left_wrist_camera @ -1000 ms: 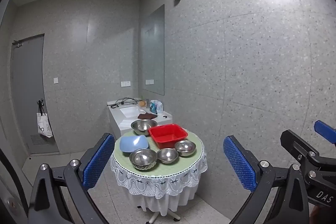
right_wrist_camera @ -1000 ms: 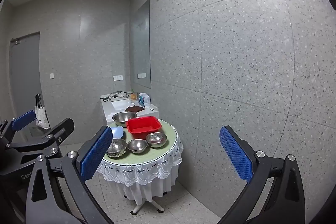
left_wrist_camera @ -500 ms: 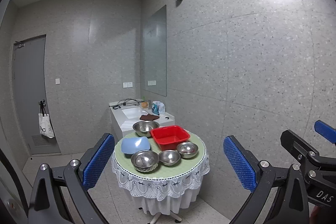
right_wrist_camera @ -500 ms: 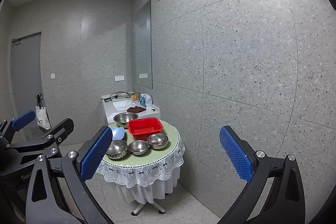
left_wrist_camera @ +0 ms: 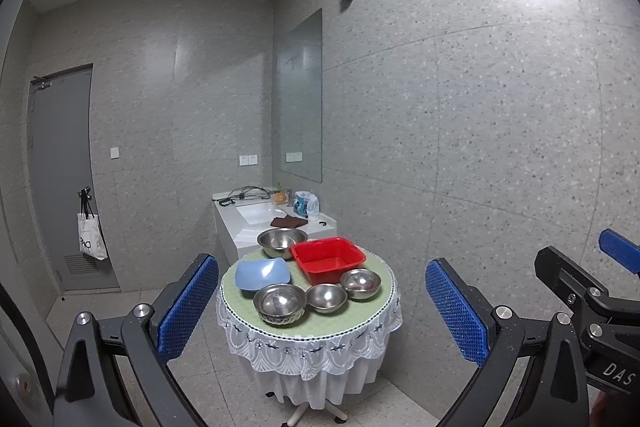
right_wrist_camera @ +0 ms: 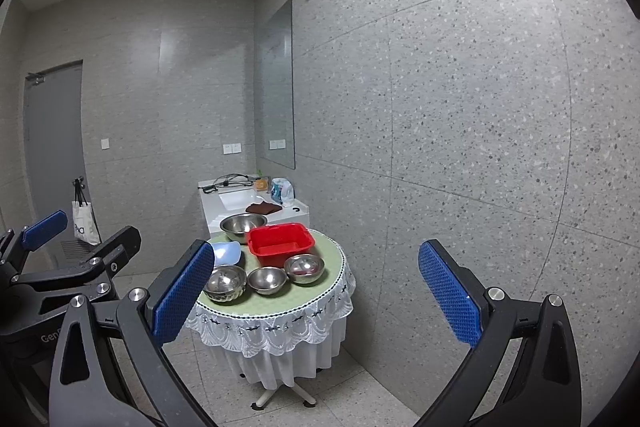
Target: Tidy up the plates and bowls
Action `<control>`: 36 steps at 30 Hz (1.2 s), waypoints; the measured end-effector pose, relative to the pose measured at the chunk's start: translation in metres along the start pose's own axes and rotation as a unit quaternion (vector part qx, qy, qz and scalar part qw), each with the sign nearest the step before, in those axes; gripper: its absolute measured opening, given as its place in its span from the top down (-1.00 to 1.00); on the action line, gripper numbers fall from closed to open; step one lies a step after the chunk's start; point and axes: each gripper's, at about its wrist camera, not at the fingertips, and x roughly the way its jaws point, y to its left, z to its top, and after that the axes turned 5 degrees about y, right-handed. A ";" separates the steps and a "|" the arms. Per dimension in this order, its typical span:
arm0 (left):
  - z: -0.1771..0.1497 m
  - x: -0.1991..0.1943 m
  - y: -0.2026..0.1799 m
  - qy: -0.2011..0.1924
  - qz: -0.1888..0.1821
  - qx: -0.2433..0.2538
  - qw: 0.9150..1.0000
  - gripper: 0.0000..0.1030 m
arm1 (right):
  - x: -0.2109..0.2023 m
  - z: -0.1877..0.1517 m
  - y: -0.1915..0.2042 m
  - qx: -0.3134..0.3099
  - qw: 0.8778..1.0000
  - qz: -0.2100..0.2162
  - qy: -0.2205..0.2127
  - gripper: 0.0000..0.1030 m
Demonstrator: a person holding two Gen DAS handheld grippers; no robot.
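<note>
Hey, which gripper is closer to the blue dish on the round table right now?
Left, marginally. The blue dish sits on the table's left side, ahead of the left gripper. The right gripper is level with it but farther right. Both are open, well short.

Behind the table (left_wrist_camera: 362, 321) you see a white sink counter (left_wrist_camera: 256, 223); a tote bag (left_wrist_camera: 91, 238) hangs on the door (left_wrist_camera: 60, 167) left of it.

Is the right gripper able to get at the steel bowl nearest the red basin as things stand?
Probably not yet. The right gripper is open and holds nothing, but it hangs well short of the round table. Nothing covers the steel bowl beside the red basin, so its way looks free after an approach.
</note>
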 end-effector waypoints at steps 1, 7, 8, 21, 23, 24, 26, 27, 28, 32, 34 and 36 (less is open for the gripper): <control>0.000 -0.001 0.000 -0.001 0.001 0.000 1.000 -0.98 | -0.001 0.000 0.000 0.000 1.000 0.001 0.000 -1.00; 0.002 -0.008 -0.003 -0.002 0.007 -0.001 1.000 -0.99 | -0.005 -0.002 0.003 -0.001 1.000 0.006 -0.001 -1.00; 0.001 -0.010 -0.003 -0.002 0.008 0.000 1.000 -0.98 | -0.006 -0.002 0.004 -0.001 1.000 0.006 -0.002 -1.00; 0.001 -0.018 -0.003 0.002 0.011 -0.002 1.000 -0.99 | -0.011 -0.006 0.010 0.000 1.000 0.010 0.000 -1.00; 0.001 -0.018 -0.002 0.002 0.011 -0.002 1.000 -0.99 | -0.011 -0.006 0.010 0.000 1.000 0.010 0.000 -1.00; 0.001 -0.018 -0.002 0.003 0.011 -0.003 1.000 -0.99 | -0.011 -0.006 0.009 0.000 1.000 0.010 0.000 -1.00; 0.000 -0.018 0.000 0.004 0.011 -0.003 1.000 -0.98 | -0.012 -0.007 0.011 0.000 1.000 0.010 0.001 -1.00; 0.000 -0.018 0.000 0.005 0.011 -0.003 1.000 -0.99 | -0.012 -0.008 0.012 0.000 1.000 0.010 0.002 -1.00; 0.000 -0.018 0.001 0.006 0.011 -0.003 1.000 -0.99 | -0.012 -0.009 0.013 0.000 1.000 0.009 0.003 -1.00; 0.003 -0.014 0.003 0.010 0.010 -0.004 1.000 -0.98 | -0.011 -0.010 0.018 0.000 1.000 0.009 0.007 -1.00; 0.003 -0.011 0.005 0.012 0.010 -0.004 1.000 -0.98 | -0.010 -0.011 0.020 0.000 1.000 0.009 0.009 -1.00; 0.004 -0.008 0.007 0.014 0.009 -0.004 1.000 -0.98 | -0.007 -0.010 0.021 0.001 1.000 0.008 0.012 -1.00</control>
